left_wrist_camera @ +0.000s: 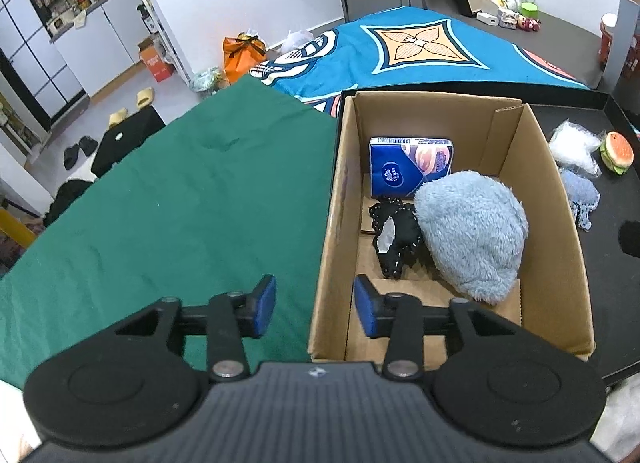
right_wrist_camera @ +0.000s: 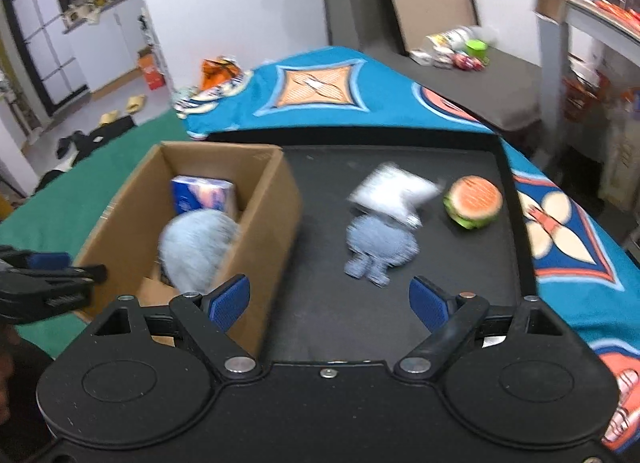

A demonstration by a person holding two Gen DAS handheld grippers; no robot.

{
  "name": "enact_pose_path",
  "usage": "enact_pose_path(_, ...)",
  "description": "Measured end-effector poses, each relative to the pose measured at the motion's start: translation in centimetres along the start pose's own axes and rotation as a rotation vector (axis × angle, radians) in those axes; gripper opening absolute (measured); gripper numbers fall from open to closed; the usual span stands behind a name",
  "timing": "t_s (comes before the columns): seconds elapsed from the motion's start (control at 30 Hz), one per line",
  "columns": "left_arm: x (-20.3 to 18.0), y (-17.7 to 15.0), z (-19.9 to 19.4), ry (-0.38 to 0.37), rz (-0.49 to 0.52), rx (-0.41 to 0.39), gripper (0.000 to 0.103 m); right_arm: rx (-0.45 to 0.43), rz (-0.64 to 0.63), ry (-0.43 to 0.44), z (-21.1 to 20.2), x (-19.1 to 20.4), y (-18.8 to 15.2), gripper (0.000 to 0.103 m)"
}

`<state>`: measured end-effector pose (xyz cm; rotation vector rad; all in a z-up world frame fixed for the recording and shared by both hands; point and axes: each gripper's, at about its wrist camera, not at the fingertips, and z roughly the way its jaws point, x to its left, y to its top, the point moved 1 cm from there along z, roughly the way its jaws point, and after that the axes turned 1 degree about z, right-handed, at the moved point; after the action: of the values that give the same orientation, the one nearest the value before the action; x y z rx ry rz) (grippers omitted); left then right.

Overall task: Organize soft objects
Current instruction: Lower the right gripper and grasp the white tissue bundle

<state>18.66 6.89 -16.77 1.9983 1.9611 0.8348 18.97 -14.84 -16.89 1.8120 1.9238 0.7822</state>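
A cardboard box point(left_wrist_camera: 560, 247) stands on a black tray point(left_wrist_camera: 612, 287). Inside lie a blue tissue pack point(left_wrist_camera: 408, 165), a fluffy pale-blue plush point(left_wrist_camera: 472, 231) and a black lacy item point(left_wrist_camera: 394, 239). My left gripper point(left_wrist_camera: 315, 309) hovers over the box's near left wall, open, with nothing between its blue pads. To the right of the box on the tray point(right_wrist_camera: 320, 319) lie a blue knitted toy point(right_wrist_camera: 380, 249), a clear plastic bag point(right_wrist_camera: 390, 191) and a burger-shaped toy point(right_wrist_camera: 474, 201). My right gripper point(right_wrist_camera: 330, 303) is open above the tray, just short of the knitted toy, holding nothing.
A green cloth point(left_wrist_camera: 160, 203) covers the surface left of the box point(right_wrist_camera: 256, 247), and a blue patterned blanket point(left_wrist_camera: 400, 47) lies behind the tray. The left gripper shows at the left edge of the right wrist view. Slippers and clutter lie on the floor farther back.
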Motion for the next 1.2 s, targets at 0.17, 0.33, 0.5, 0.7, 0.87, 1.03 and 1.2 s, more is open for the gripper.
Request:
enact_pose_path(0.17, -0.5, 0.0, -0.5, 0.025, 0.033, -0.015, 0.056, 0.032, 0.042, -0.049, 0.7, -2.3, -1.1, 0.086)
enact_pose_path(0.33, -0.9, 0.0, -0.5, 0.058, 0.052, -0.012, 0.058, 0.050, 0.058, -0.098, 1.2, -4.1, -2.0, 0.086)
enact_pose_path(0.5, -1.4, 0.0, -1.0, 0.102, 0.073, -0.031, 0.059, 0.084, 0.090, -0.124, 2.3, -5.9, -2.7, 0.083)
enact_pose_path(0.7, -1.9, 0.0, -1.0, 0.136, 0.101, -0.025, 0.061, 0.109, 0.117, -0.158, 3.6, -7.3, -3.7, 0.083)
enact_pose_path(0.87, -2.1, 0.3, -0.6, 0.152, 0.100, -0.003, 0.063, 0.125, 0.100, -0.192, 4.5, -7.7, -4.0, 0.084)
enact_pose_path(1.03, -2.5, 0.3, -0.4, 0.173, 0.120, 0.015, 0.063, 0.132, 0.120, -0.225, 5.2, -8.3, -4.0, 0.084)
enact_pose_path(1.2, -2.8, 0.4, -0.2, 0.187, 0.128, 0.023, 0.063, 0.114, 0.128, -0.252, 5.5, -8.7, -4.1, 0.078)
